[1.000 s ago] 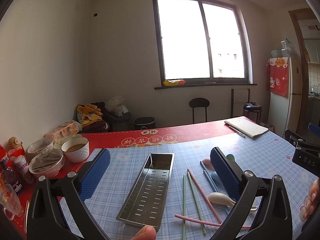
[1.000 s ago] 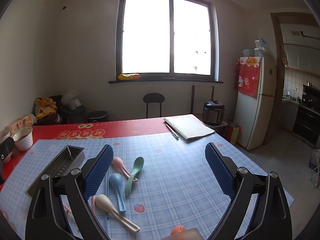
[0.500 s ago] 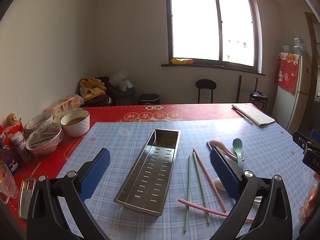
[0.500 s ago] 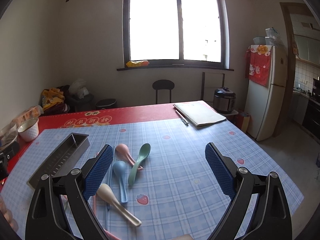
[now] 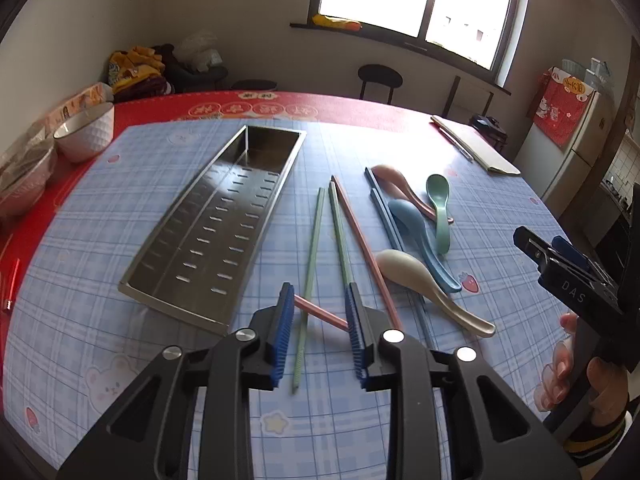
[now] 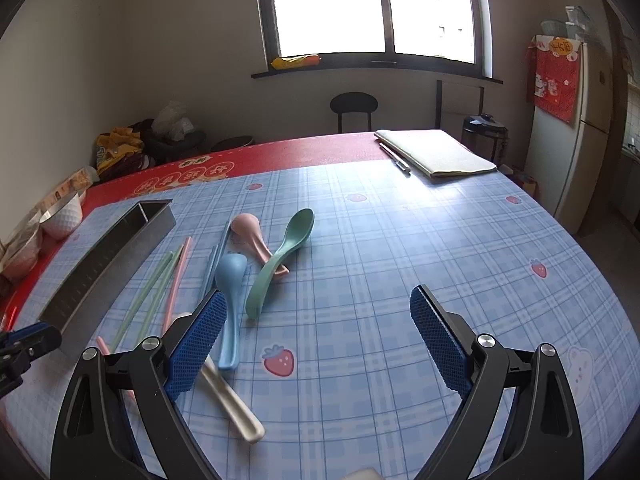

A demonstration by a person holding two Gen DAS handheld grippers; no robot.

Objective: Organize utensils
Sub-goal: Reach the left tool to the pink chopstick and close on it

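1. The left gripper (image 5: pixel 320 320) hangs low over the near ends of the chopsticks, its jaws closing. A pale green chopstick (image 5: pixel 310 264) and the crossing pink chopstick (image 5: pixel 320 314) lie in the gap, but the ribbed blue pads (image 5: pixel 282 334) do not press on either yet, so nothing is held.
2. The right gripper (image 6: pixel 316 338) stands wide apart and empty above the checked cloth; its left pad sits just over the blue spoon (image 6: pixel 230 300) and the cream spoon (image 6: pixel 232 404).
3. This looks like the first pick: all utensils lie loose on the worktop (image 5: pixel 120 360), and the metal tray (image 5: pixel 216 224) to their left holds nothing.
4. The next move probably calls for a lower, squarer closure on one thin stick; crossed sticks could get pinched together or roll away.
5. The chopsticks are slim, straight and smooth. The spoons, including the green spoon (image 6: pixel 280 256) and pink spoon (image 6: pixel 254 240), are matte with rounded bowls. The tray is long, shiny steel with a slotted floor and shallow walls.
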